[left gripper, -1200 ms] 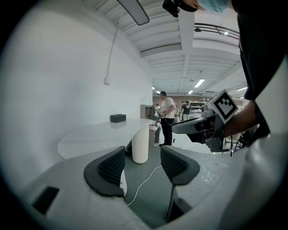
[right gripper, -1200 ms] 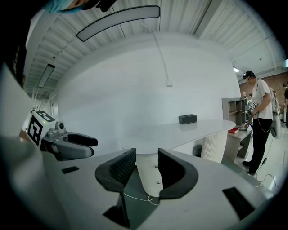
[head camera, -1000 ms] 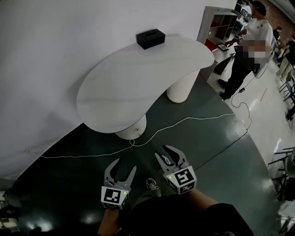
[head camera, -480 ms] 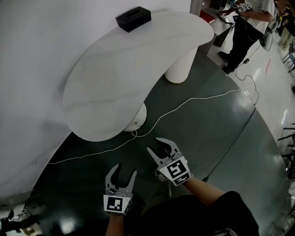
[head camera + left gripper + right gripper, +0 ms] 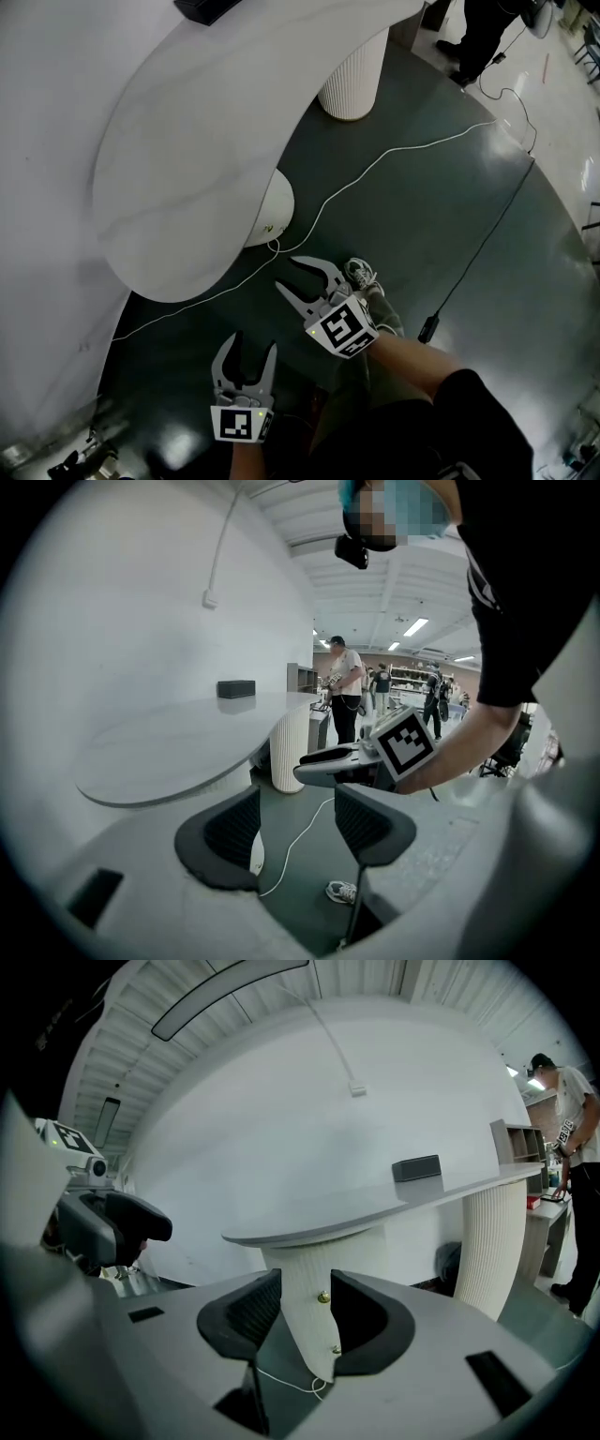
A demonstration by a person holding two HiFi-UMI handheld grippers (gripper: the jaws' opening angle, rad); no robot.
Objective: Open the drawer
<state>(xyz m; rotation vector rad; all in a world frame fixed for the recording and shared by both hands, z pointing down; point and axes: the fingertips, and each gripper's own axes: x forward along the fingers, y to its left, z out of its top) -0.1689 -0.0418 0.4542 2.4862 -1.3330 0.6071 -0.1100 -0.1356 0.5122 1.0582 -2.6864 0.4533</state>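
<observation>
A white curved table stands on ribbed white pedestals. The near pedestal carries two small brass knobs, one above the other; drawer edges cannot be made out. My right gripper hangs low over the dark floor and points at that pedestal from a short way off. Its jaws are opening, with nothing between them; the knobs show through the gap but lie well beyond the fingertips. My left gripper is behind it and to the left, open and empty.
A white cable runs across the floor from the near pedestal base. A black cable lies to the right. A black box sits on the table's far end. The far pedestal and a standing person are beyond. My shoe is beside the right gripper.
Both grippers have sunk toward the floor, and the right one has moved ahead toward the near pedestal. The head view now looks more steeply down, so the table fills more of the frame.
</observation>
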